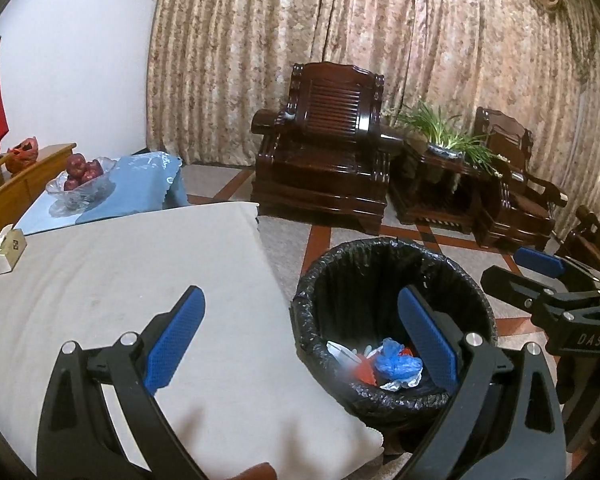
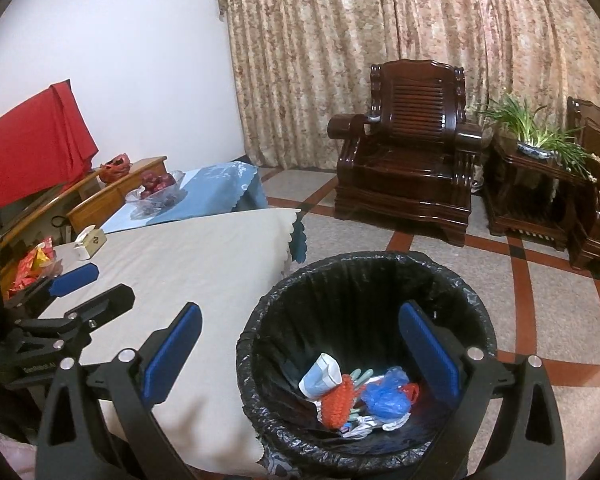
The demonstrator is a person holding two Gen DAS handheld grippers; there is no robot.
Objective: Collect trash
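A round bin with a black liner (image 1: 380, 245) (image 2: 364, 258) stands on the floor beside the table. In it lie a crumpled blue bag (image 1: 397, 362) (image 2: 384, 394), an orange-red net (image 2: 338, 400) and a white and blue paper pack (image 2: 320, 374). My left gripper (image 1: 300, 340) is open and holds nothing; one blue pad is over the table cloth, the other over the bin. My right gripper (image 2: 300, 352) is open and holds nothing too, hanging above the bin's near rim. Each gripper shows in the other's view: the right gripper (image 1: 520, 274) and the left gripper (image 2: 88, 290).
The table wears a cream cloth (image 1: 140, 280) (image 2: 204, 256), with a tissue box (image 1: 10, 246) (image 2: 90, 242) at its far left. Behind stand a glass bowl of red apples (image 1: 82, 178) (image 2: 156, 190), a dark wooden armchair (image 1: 324, 152) (image 2: 408, 168) and a potted plant (image 1: 444, 136). Snack packets (image 2: 32, 264) lie at the left.
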